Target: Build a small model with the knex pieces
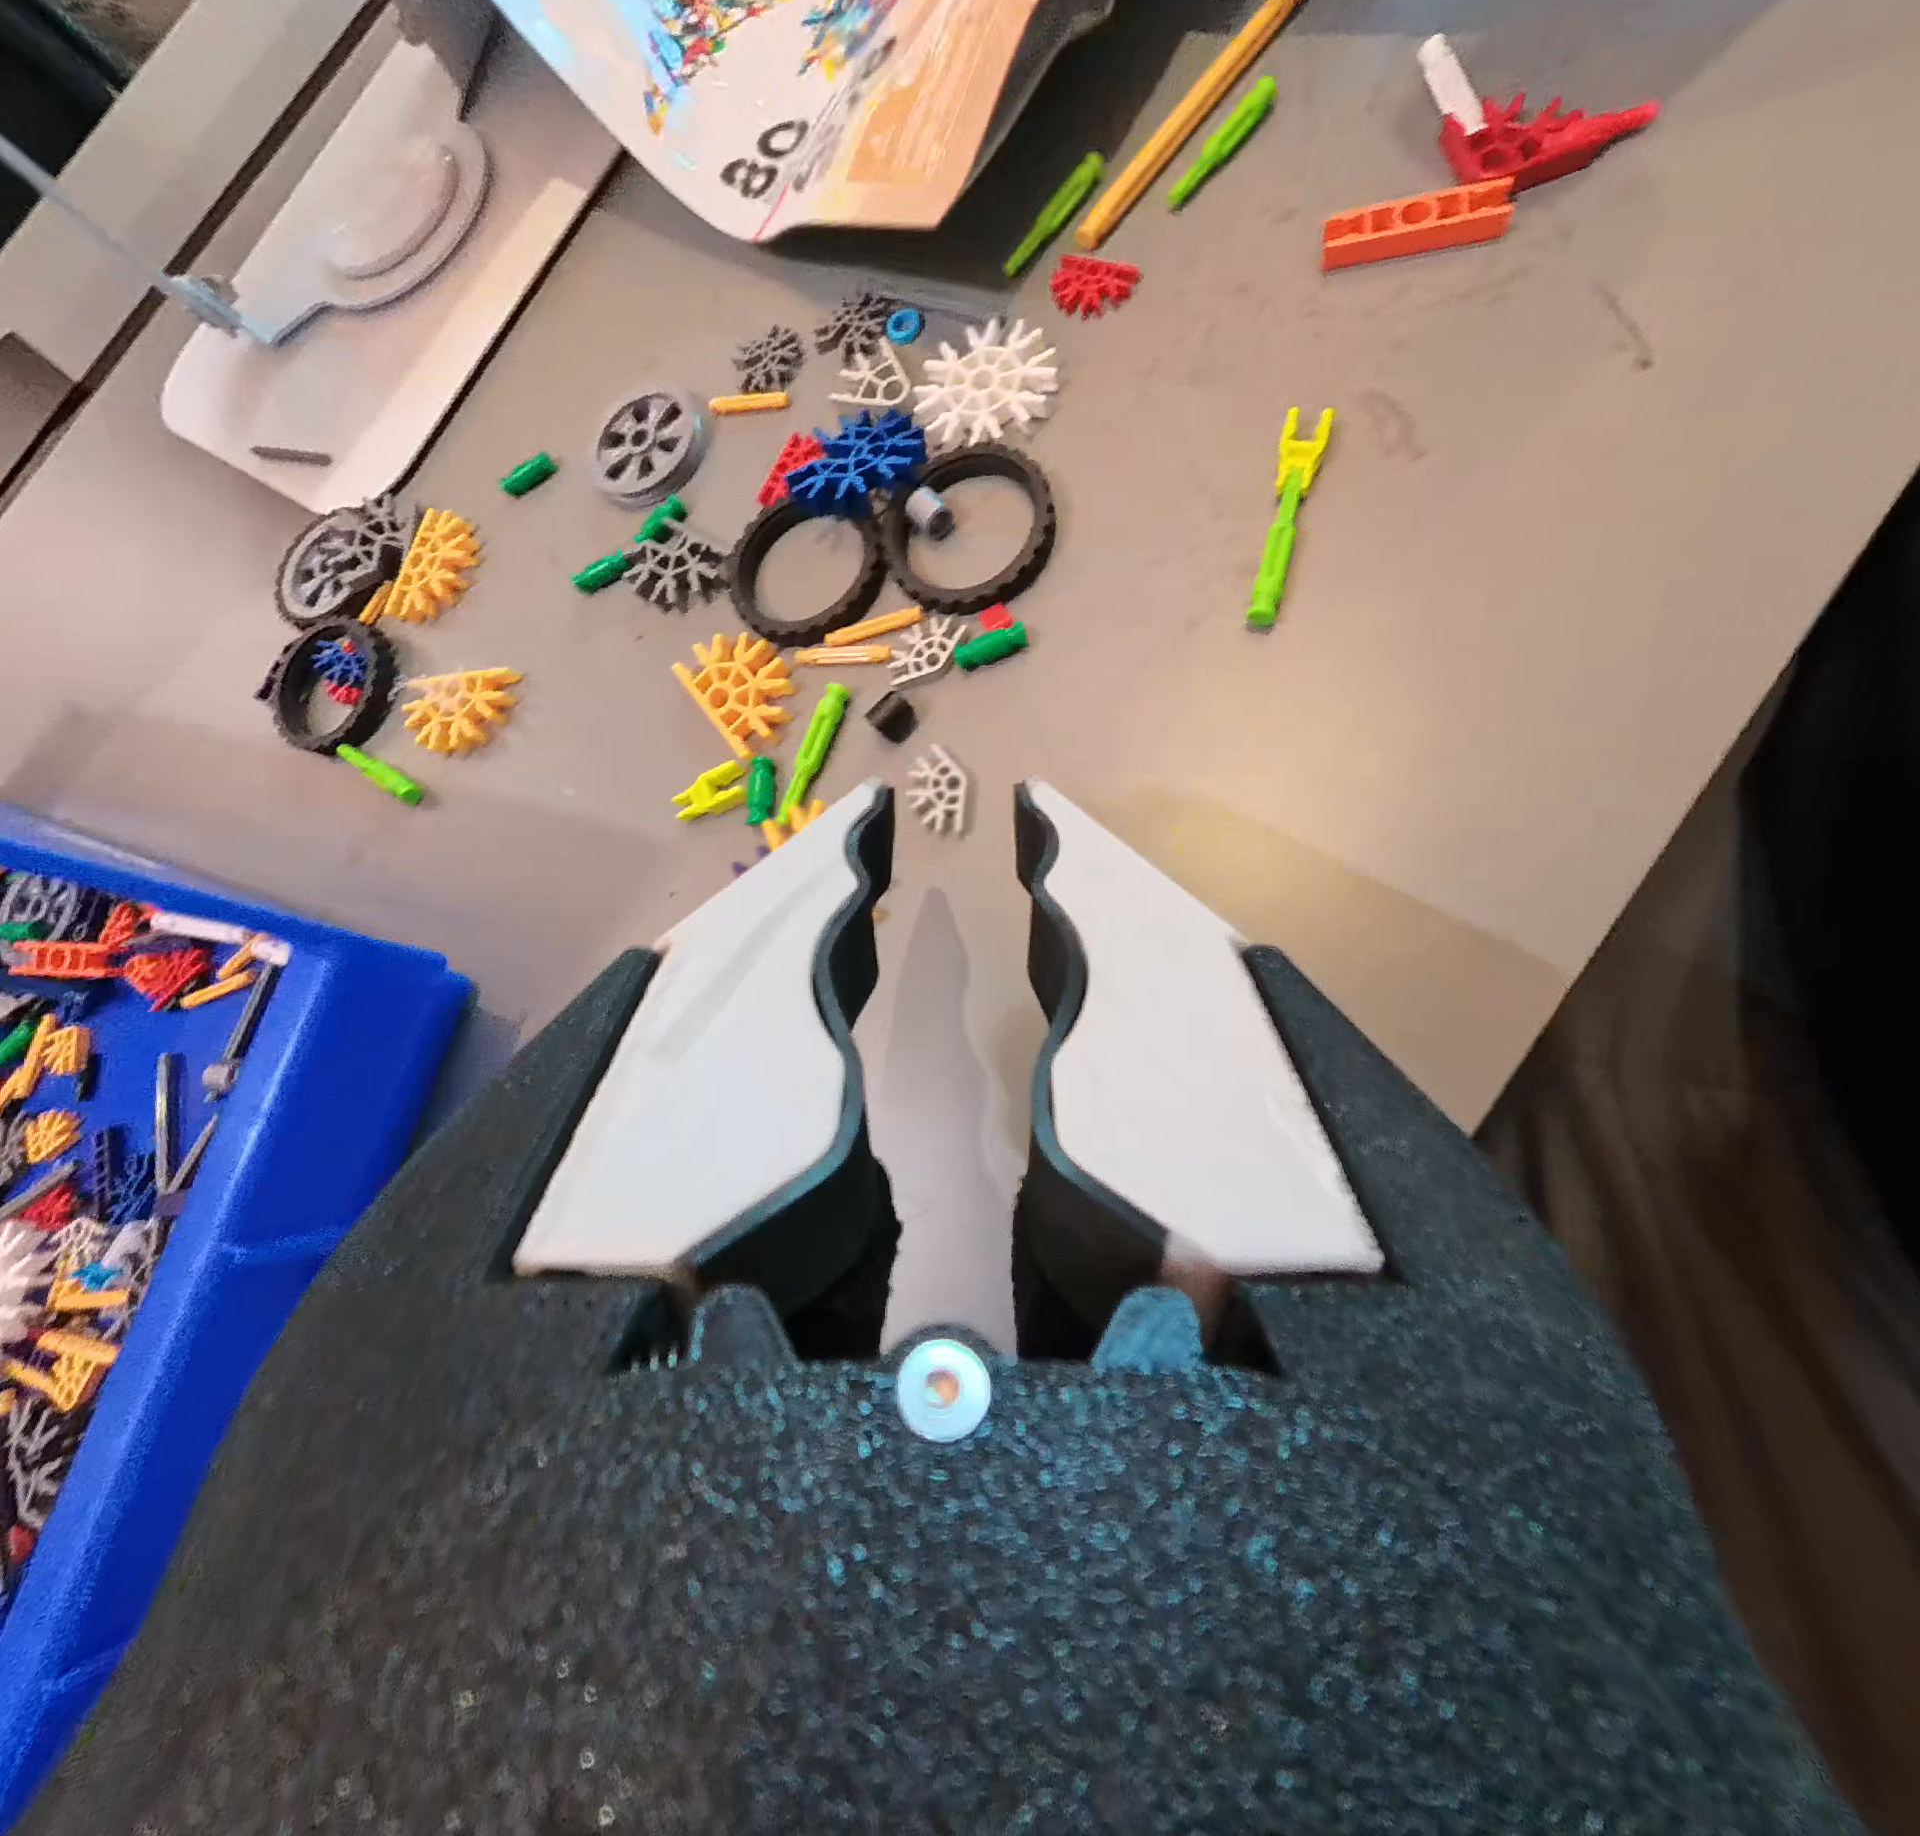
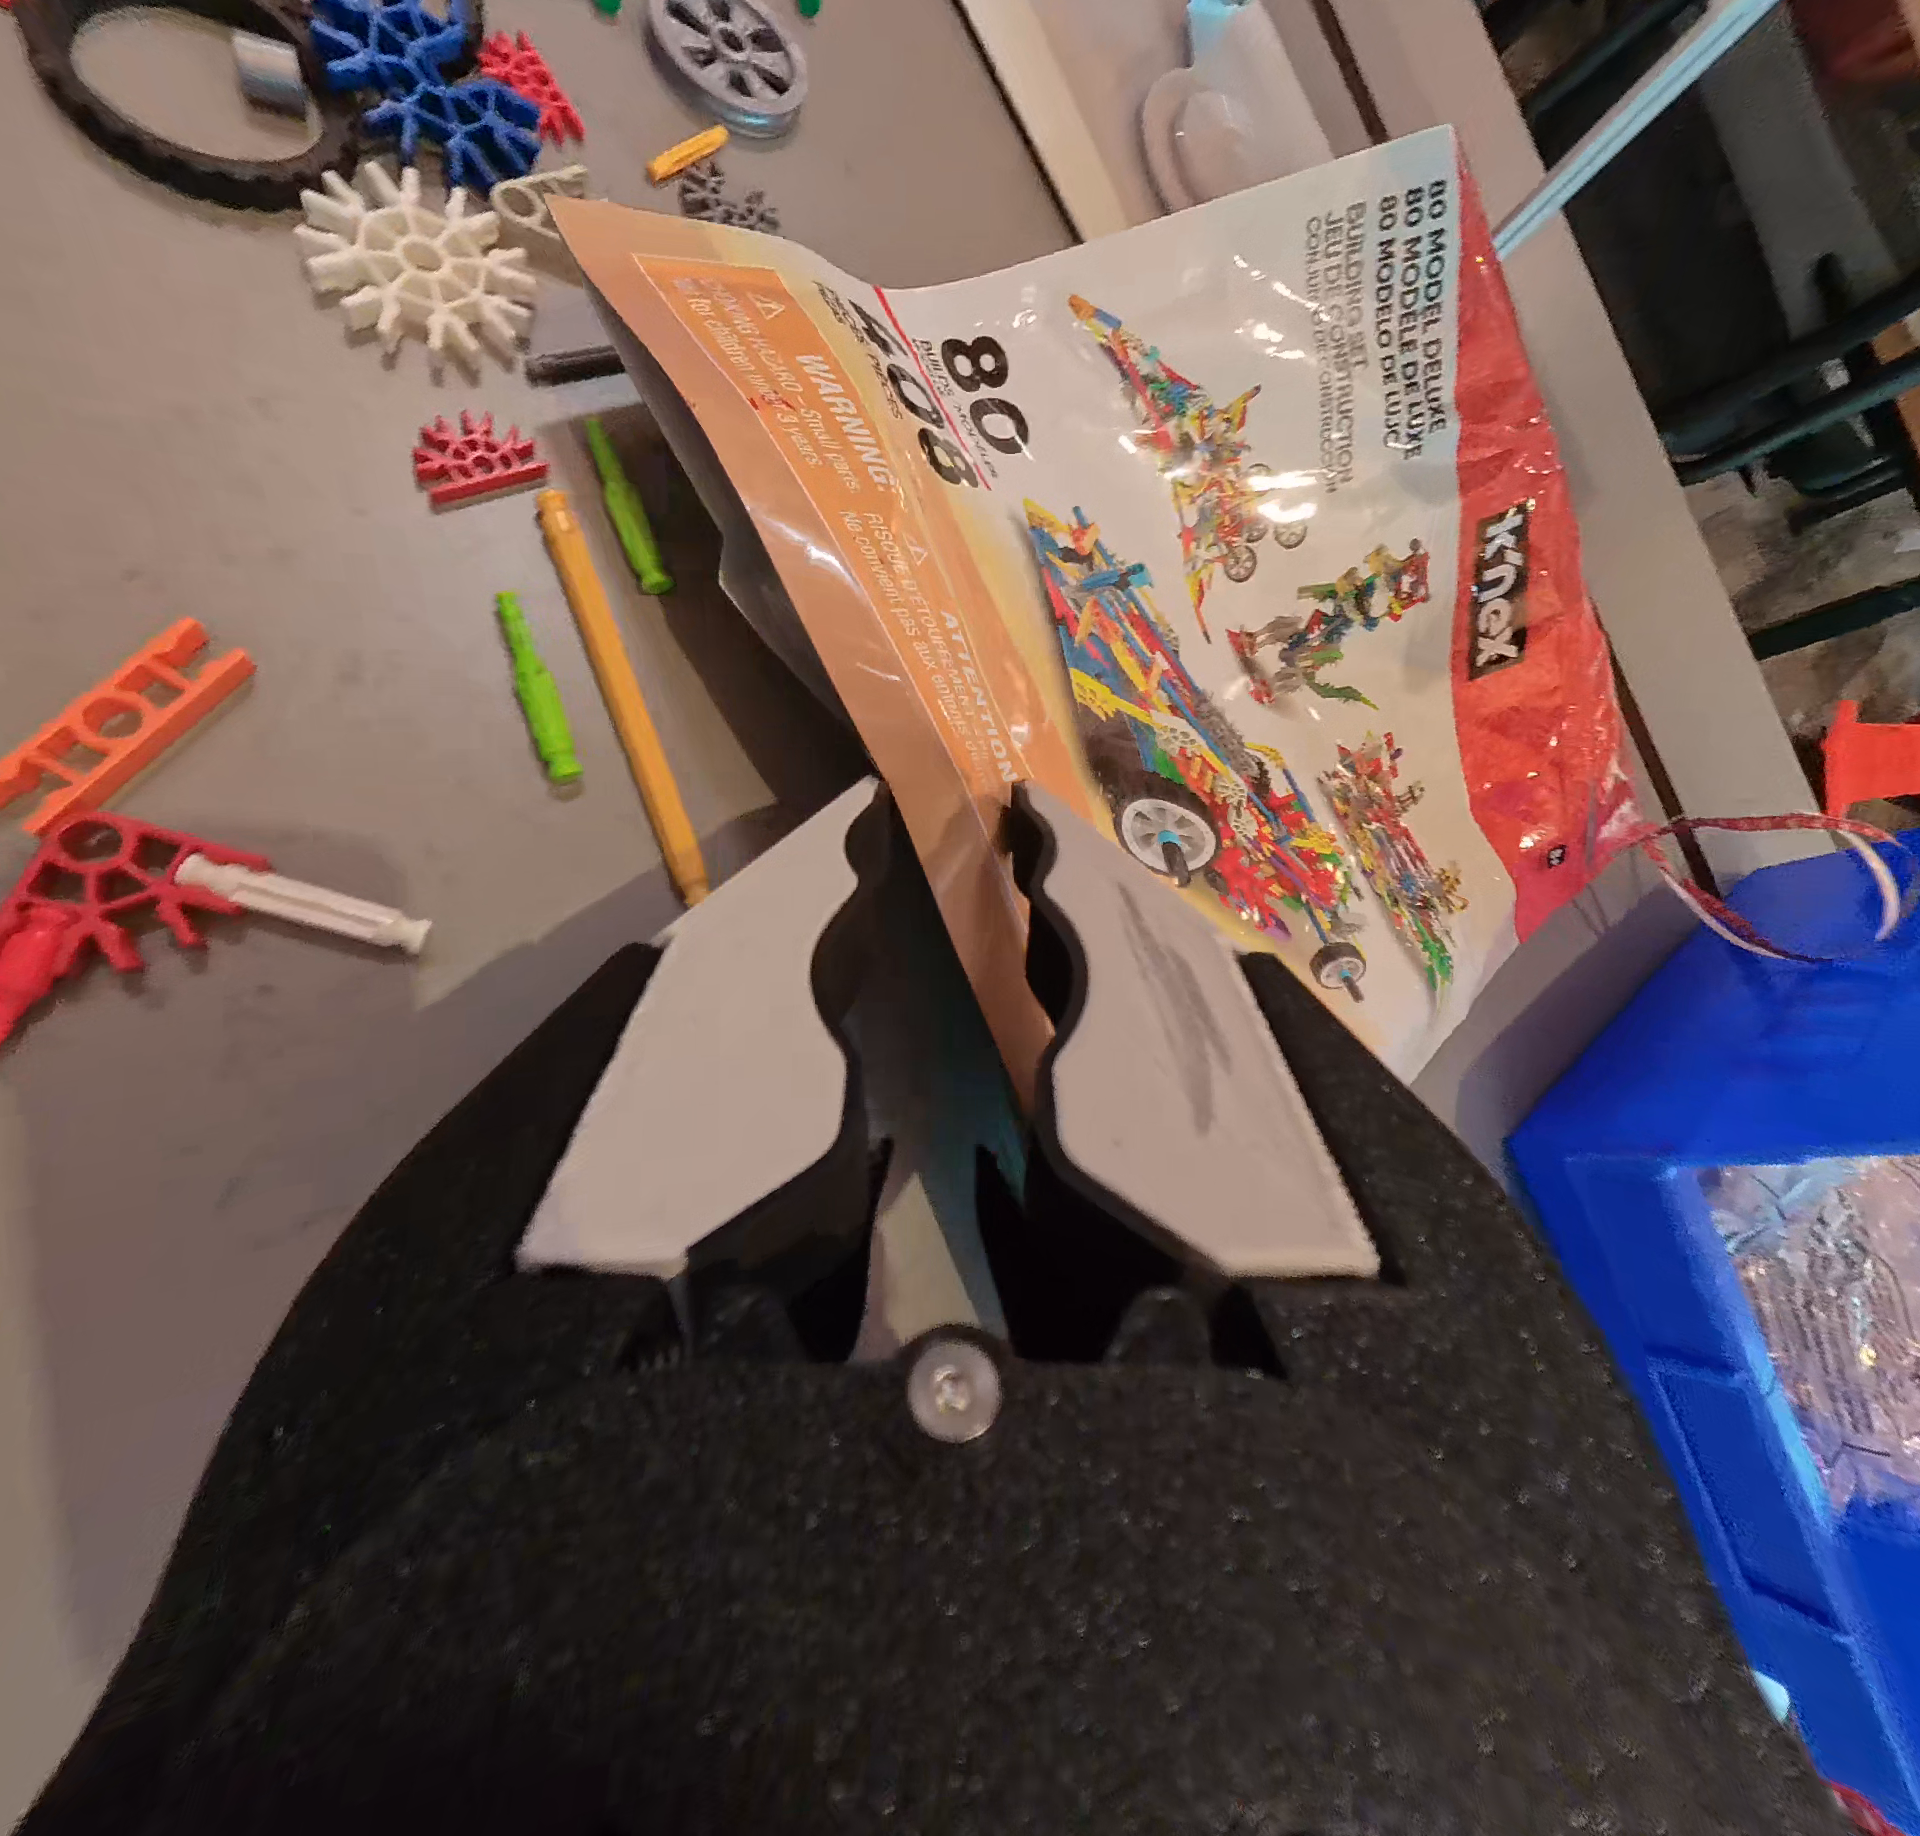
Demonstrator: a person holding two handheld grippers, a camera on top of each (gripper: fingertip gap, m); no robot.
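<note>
My left gripper [image 1: 953,799] is open and empty, low over the grey table [image 1: 1351,768]. A small white fan-shaped connector [image 1: 940,791] lies on the table just ahead, between its tips. Yellow and green pieces [image 1: 769,747] lie just left of the tips. My right gripper [image 2: 951,797] is shut on the lower edge of a glossy printed plastic bag [image 2: 1195,436]. Its jaws stand slightly apart with the bag filling the gap. The bag is raised above the table and also shows in the left wrist view [image 1: 831,103].
Loose building pieces cover the table: two black tyres [image 1: 971,529], a white snowflake connector [image 1: 987,378], a long yellow rod [image 2: 613,685], an orange bar [image 2: 125,716], a red connector with white rod [image 2: 104,893]. A blue bin [image 1: 343,1111] of parts stands at the left. The table edge [image 1: 1621,955] runs on the right. My hands' fingertips stand some 25 cm from each other. To reach the long yellow rod [image 2: 613,685] in a straight line is about 6 cm for my right fingers, about 20 cm for my left. Look for it in the left wrist view [image 1: 1189,116] too.
</note>
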